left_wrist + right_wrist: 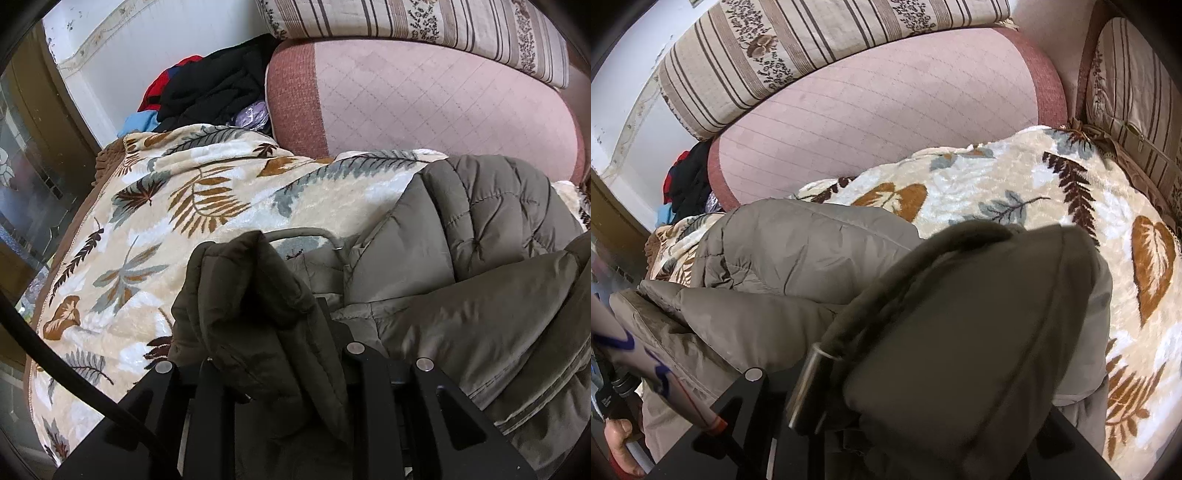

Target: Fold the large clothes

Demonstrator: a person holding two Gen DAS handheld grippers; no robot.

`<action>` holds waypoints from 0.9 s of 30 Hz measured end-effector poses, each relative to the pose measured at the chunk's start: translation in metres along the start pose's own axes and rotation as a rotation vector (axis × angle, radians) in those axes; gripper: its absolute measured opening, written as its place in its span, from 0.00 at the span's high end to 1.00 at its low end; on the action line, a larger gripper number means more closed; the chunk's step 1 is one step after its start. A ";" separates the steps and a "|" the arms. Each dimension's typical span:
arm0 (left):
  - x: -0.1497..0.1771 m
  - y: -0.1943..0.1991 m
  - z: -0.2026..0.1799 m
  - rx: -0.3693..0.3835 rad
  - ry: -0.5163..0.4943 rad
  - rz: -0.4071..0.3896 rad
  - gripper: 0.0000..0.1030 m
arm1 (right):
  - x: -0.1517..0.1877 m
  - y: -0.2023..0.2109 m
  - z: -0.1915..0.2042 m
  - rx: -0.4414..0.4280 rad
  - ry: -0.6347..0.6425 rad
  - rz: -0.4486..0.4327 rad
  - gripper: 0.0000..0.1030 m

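Left wrist view:
Left gripper (266,332): pinching a bunched fold of the olive padded jacket (480,258).
Jacket location: on the leaf-print blanket (166,206), right of centre.
Writing: none legible.

Right wrist view:
Right gripper (923,387): clamped on a jacket (798,251) edge with cord and metal toggle (805,387).
Markings: blue strokes on a white object (639,354) at left, unreadable.

The olive puffer jacket (480,288) is quilted cloth with a slight sheen. The leaf-print blanket (207,192) looks plush, the far pink cushion (424,99) matt and stitched.

Left claw (271,354) grips olive jacket (461,280) over blanket (166,206)
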State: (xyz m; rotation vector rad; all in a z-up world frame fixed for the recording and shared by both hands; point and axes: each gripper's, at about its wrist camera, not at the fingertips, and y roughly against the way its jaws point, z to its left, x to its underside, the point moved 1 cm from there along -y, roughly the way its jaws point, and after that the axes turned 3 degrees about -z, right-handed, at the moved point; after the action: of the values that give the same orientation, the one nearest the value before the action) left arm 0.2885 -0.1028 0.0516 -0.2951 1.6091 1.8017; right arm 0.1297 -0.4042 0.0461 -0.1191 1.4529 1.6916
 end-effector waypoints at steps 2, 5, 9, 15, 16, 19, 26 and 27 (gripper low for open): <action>0.000 -0.004 -0.003 -0.013 -0.004 0.002 0.79 | 0.001 -0.003 0.000 0.003 0.000 0.001 0.79; 0.000 -0.010 -0.005 -0.021 -0.006 0.001 0.79 | 0.001 -0.009 -0.001 0.006 0.004 0.004 0.79; 0.000 -0.017 -0.006 -0.024 0.002 -0.001 0.78 | 0.001 -0.017 -0.004 -0.004 0.002 0.019 0.78; 0.005 -0.025 -0.012 -0.055 -0.005 -0.027 0.78 | 0.005 -0.027 -0.007 -0.019 0.008 0.009 0.76; 0.005 -0.025 -0.013 -0.062 -0.007 -0.033 0.77 | 0.006 -0.028 -0.006 -0.017 0.015 0.001 0.76; 0.006 -0.026 -0.016 -0.077 -0.012 -0.047 0.77 | 0.010 -0.029 -0.005 -0.010 0.027 -0.024 0.76; 0.000 0.000 0.017 0.054 0.111 0.002 0.68 | 0.006 -0.021 -0.002 0.000 0.034 -0.014 0.75; -0.001 0.007 0.024 0.076 0.135 0.001 0.66 | 0.004 -0.018 -0.002 -0.007 0.031 -0.003 0.72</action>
State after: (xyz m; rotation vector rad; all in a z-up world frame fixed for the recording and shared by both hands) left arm 0.2912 -0.0804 0.0624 -0.3887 1.7664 1.7486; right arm 0.1379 -0.4044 0.0300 -0.1515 1.4689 1.6990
